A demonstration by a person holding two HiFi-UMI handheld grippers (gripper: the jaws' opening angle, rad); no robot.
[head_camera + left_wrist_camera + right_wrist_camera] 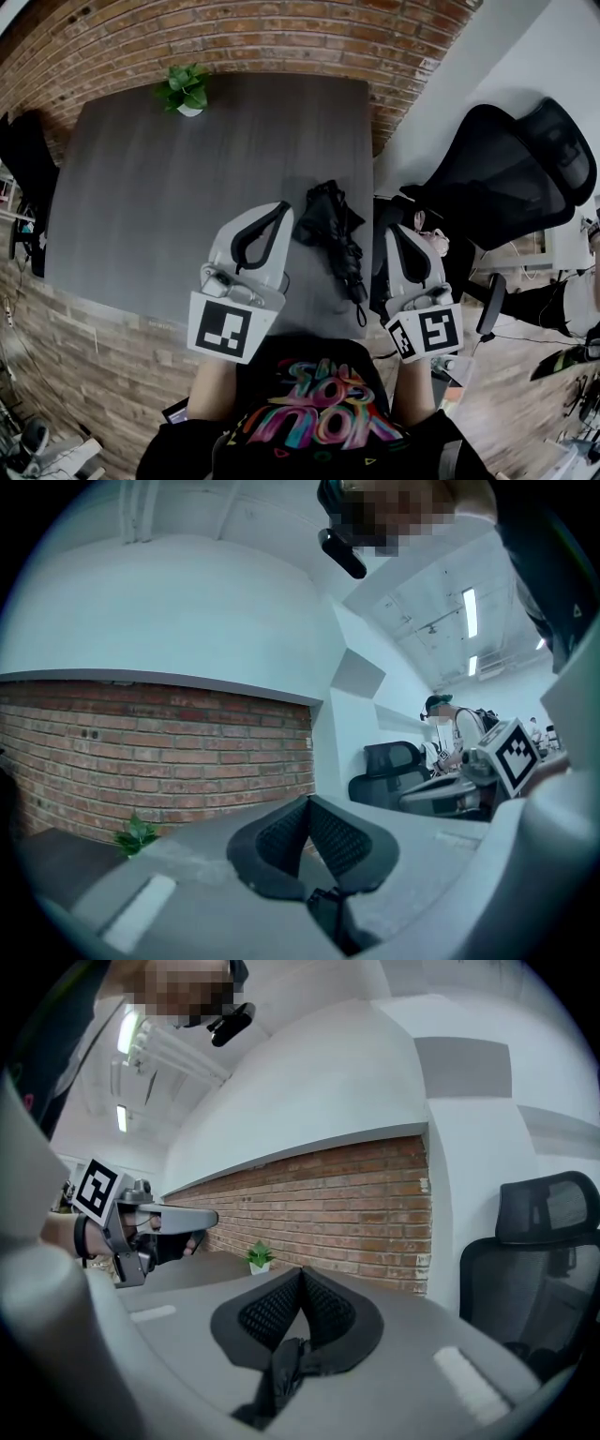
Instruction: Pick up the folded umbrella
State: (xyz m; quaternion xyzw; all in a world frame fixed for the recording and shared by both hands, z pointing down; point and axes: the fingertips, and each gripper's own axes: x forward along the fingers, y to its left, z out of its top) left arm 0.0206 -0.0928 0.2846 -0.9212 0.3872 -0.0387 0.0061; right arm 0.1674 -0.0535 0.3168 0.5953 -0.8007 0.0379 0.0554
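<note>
Seeing the folded umbrella (330, 225) lying mid-frame on the bench (169, 187) between my left hand-held gripper (307, 803) and right hand-held gripper (301, 1274), both with jaws together and empty, I judge one must open before straddling its bundled middle.

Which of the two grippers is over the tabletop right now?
The left gripper: it sits above the table, at its near edge, left of the folded umbrella. The right gripper appears past that table's right edge, beside the black chair.
</note>
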